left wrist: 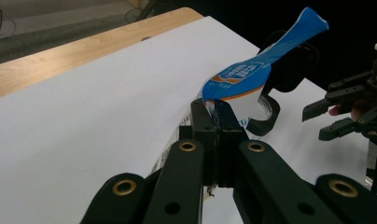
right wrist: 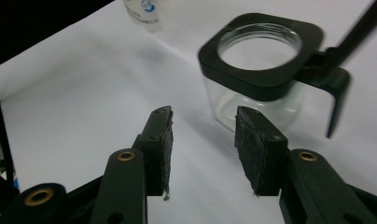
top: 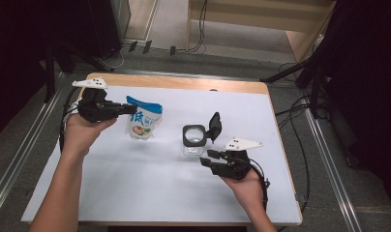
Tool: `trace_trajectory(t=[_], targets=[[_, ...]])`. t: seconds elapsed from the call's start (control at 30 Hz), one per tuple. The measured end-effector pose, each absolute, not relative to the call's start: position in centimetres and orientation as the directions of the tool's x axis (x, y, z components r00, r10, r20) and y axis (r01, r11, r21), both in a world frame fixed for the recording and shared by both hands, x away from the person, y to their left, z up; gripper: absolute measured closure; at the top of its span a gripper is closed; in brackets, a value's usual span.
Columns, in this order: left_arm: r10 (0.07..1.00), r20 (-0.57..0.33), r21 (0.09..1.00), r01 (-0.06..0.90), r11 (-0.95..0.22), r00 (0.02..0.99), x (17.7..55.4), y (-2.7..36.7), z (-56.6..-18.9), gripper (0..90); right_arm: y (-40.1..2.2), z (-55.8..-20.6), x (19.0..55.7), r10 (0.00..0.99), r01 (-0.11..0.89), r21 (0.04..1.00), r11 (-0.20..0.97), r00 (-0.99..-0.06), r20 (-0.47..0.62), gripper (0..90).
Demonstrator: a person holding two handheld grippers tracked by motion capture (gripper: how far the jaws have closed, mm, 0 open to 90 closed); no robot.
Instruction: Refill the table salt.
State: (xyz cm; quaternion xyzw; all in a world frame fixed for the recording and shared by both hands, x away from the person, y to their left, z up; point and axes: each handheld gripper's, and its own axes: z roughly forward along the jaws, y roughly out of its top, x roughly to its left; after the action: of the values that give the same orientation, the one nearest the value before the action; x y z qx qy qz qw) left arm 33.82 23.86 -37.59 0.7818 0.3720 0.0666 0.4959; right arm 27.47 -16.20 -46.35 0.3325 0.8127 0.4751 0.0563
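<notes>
Your left gripper [top: 128, 109] has its fingers clamped on the top edge of the blue-and-white pouch [top: 143, 118], holding it upright at the left of the worktop [top: 135, 188], likely so the mouth stays up for pouring. Glass jar [top: 194, 138] sits mid-worktop, black lid [top: 214, 126] flipped open, ready to receive. Your right gripper [top: 206, 157] is just beside the jar, fingers apart and empty, probably there to steady it.

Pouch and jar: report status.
Left tool shut on pouch, pouch lifted. Right tool open, empty, short of glass jar, lid flipped open. Nothing in the way.
</notes>
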Motion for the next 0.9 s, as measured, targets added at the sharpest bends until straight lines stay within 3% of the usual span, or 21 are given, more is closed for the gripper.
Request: trace_trajectory(t=[0.9], targets=[[0.654,-0.300,0.817,0.541,-0.200,0.695,30.3,23.1,-36.9,90.0,-6.7,-47.4,28.0,0.484,0.401,0.805,0.438,-0.860,0.165,56.0]])
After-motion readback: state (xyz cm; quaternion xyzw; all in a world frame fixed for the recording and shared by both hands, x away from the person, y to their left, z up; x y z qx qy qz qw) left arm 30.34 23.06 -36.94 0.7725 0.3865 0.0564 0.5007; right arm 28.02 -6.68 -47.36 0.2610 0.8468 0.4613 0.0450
